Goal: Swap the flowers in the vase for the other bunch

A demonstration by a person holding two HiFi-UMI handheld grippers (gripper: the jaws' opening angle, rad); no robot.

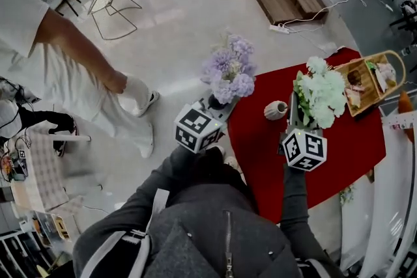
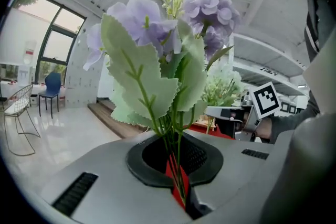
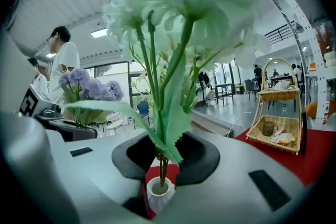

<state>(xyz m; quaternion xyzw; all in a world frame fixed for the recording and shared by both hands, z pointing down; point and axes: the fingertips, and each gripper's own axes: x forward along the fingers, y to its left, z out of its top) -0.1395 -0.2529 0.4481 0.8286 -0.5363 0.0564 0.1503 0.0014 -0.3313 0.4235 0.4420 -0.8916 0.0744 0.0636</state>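
The left hand-held gripper (image 2: 178, 186) is pressed shut on the thin green stems of the purple bunch (image 1: 229, 68). That bunch is held left of centre in the head view, beyond the left edge of the bench (image 1: 339, 153) and over the pale floor (image 1: 189, 10). The right hand-held gripper (image 3: 157, 182) is pinched on the stems of the white bunch (image 1: 320, 93), which is carried upright, right of centre, above the red cloth covering the bench. A person in white (image 1: 58, 68) is seen at the upper left. A wicker basket (image 1: 371, 78) is set at the upper right of the bench. The small white vase (image 1: 275, 110) stands on the red cloth between the two bunches, just left of the right hand-held gripper. In the right gripper view the white bunch's stem ends are lined up with its mouth; whether they are inside cannot be told.
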